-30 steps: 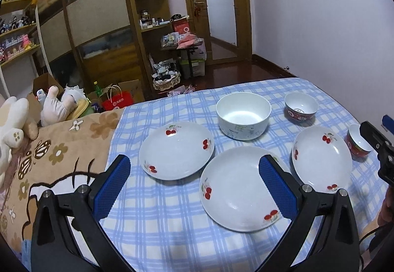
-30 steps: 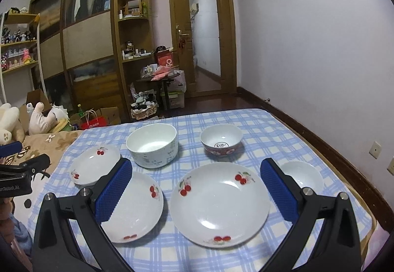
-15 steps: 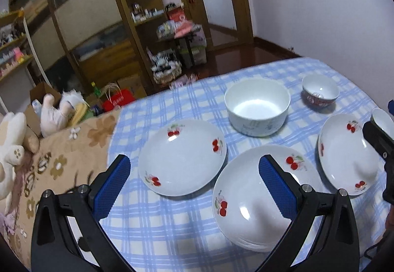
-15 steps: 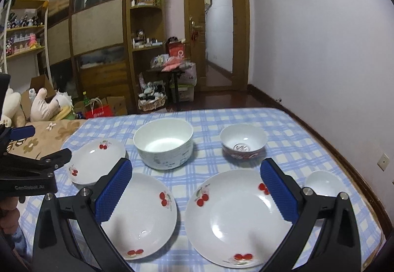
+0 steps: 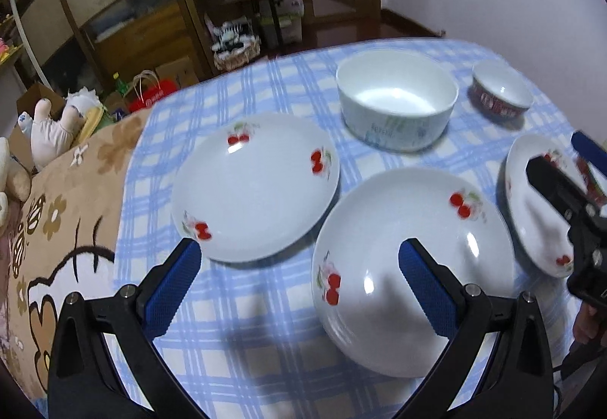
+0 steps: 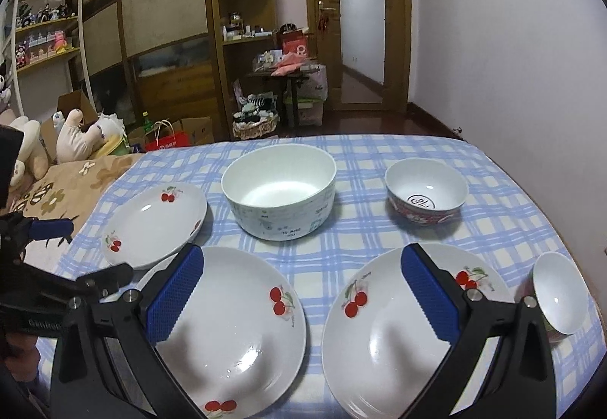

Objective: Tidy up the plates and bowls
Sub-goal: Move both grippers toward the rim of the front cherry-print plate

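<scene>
Nothing stacked yet: three white cherry-print ceramic plates [image 6: 227, 328] and the bowls sit apart on the blue checked tablecloth [image 6: 356, 248]. Left gripper [image 5: 299, 290] and right gripper [image 6: 303, 293] hover spread wide, empty.

3 cherry plates [image 6: 227, 320], 3 bowls [image 6: 279, 191] on checkered cloth [image 6: 364, 240].

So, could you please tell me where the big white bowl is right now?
In the right wrist view the big white bowl sits at the table's far middle, with the red bowl to its right and a cherry plate to its left.
</scene>
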`<state>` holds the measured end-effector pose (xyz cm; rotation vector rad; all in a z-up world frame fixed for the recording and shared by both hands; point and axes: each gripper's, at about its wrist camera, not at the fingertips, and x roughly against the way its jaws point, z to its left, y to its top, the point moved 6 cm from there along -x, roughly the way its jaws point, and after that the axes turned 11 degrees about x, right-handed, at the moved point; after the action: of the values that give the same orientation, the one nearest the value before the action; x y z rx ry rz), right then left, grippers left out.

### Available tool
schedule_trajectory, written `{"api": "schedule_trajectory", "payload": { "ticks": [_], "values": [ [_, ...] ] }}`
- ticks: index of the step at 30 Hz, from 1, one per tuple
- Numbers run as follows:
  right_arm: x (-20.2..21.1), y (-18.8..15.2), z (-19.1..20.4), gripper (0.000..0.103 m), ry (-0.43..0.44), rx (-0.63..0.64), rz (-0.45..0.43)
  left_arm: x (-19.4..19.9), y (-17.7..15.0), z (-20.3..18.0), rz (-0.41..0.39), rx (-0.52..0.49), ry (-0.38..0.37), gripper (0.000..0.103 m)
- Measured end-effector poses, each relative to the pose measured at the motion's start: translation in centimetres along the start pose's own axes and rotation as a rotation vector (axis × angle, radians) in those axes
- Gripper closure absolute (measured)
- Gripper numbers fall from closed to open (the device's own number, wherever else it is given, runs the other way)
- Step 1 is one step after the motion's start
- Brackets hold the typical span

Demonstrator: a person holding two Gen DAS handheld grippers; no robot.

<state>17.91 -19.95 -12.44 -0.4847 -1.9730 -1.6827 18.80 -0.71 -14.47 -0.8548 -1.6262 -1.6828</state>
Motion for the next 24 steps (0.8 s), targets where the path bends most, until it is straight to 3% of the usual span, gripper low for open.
{"api": "schedule_trajectory", "payload": {
  "ticks": [12, 21, 24],
  "values": [
    [-2.7, -0.9, 0.9, 0.001, 0.067, 0.004, 0.040, -3.5, -2.0, 0.1, 0.147, -0.005, -0.005, 0.001],
    [-4.8, -1.7, 3.1, 0.020, 0.128, 0.053, 0.100, -5.1, -2.7, 0.4, 0.213, 0.010, -0.011, 0.001],
    [-5.3, -2.1, 3.5, 0.036, 0.123, 0.078, 0.112, -5.5, -2.8, 0.6, 0.222, 0.015, 0.007, 0.001]
  ]
}}
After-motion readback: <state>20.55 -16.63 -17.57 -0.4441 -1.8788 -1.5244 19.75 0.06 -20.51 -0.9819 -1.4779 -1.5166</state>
